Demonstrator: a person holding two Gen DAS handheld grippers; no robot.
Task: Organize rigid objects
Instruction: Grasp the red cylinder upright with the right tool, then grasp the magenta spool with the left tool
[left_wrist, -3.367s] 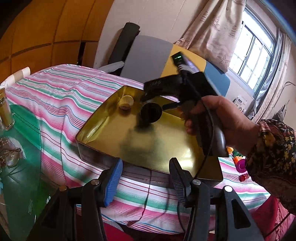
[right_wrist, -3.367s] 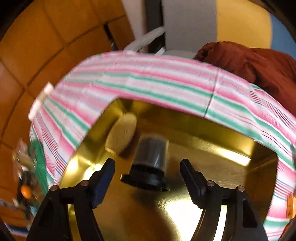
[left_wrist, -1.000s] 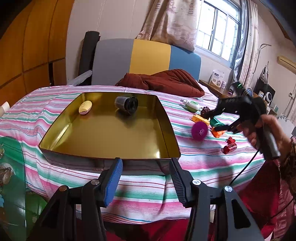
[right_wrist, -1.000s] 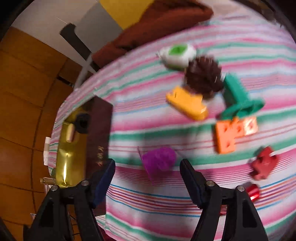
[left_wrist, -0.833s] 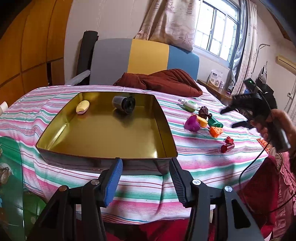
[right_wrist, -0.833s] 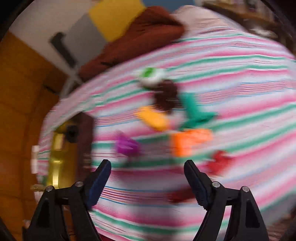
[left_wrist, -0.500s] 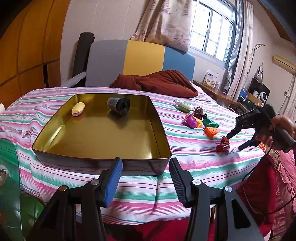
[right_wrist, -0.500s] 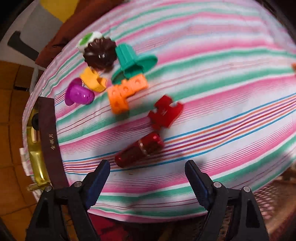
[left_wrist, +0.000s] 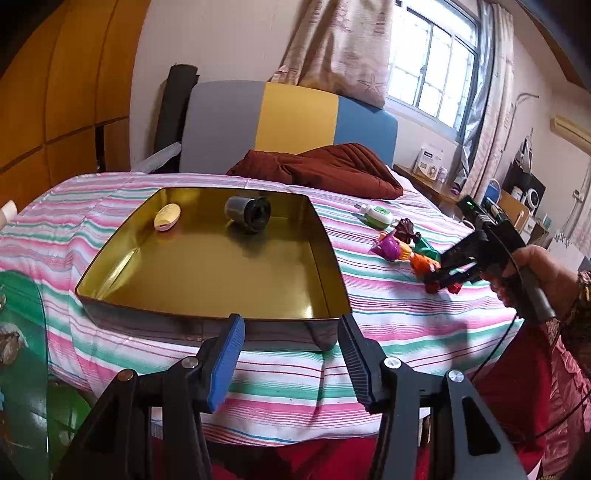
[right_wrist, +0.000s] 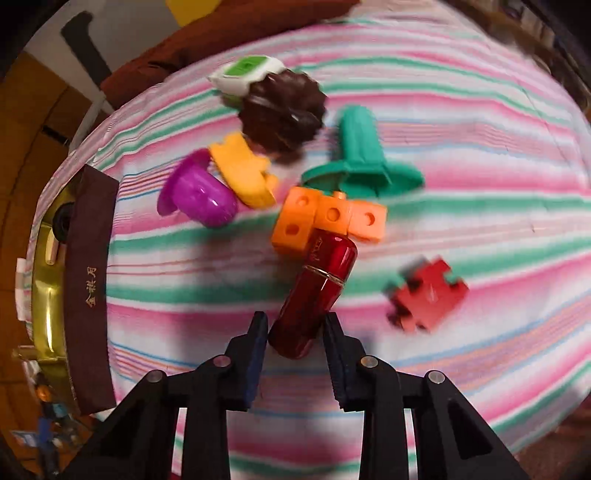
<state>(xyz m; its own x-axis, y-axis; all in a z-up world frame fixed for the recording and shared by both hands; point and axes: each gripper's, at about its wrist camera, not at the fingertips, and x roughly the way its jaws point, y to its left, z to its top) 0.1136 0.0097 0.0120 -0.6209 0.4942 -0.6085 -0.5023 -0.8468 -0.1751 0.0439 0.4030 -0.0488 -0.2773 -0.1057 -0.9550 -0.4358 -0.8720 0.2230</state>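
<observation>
Right gripper (right_wrist: 295, 332): jaws closed in around the near end of the red tube (right_wrist: 314, 295), pads on both its sides, looks gripped. Tube points away from the gripper, tilted slightly right, far end touching the orange block (right_wrist: 327, 219). Red puzzle piece (right_wrist: 424, 295) sits to the right of the fingers, apart from the tube. Purple cup (right_wrist: 197, 194) and yellow piece (right_wrist: 243, 171) are ahead-left, touching each other. Green flanged piece (right_wrist: 362, 158) is ahead-right, just past the orange block. Brown fluted mould (right_wrist: 282, 109) is farther ahead, with the white-green device (right_wrist: 245, 74) just beyond it. All lie on the striped cloth (right_wrist: 480, 221).

Left gripper (left_wrist: 291, 332): jaws wide apart, nothing between them, hanging at the near edge of the gold tin (left_wrist: 207, 310). Inside the tin, at its far side: black cup (left_wrist: 247, 213) on its side, straight ahead; cream oval piece (left_wrist: 167, 217) ahead-left. The loose pile is far right of this gripper, with the right gripper's tips down among it.
</observation>
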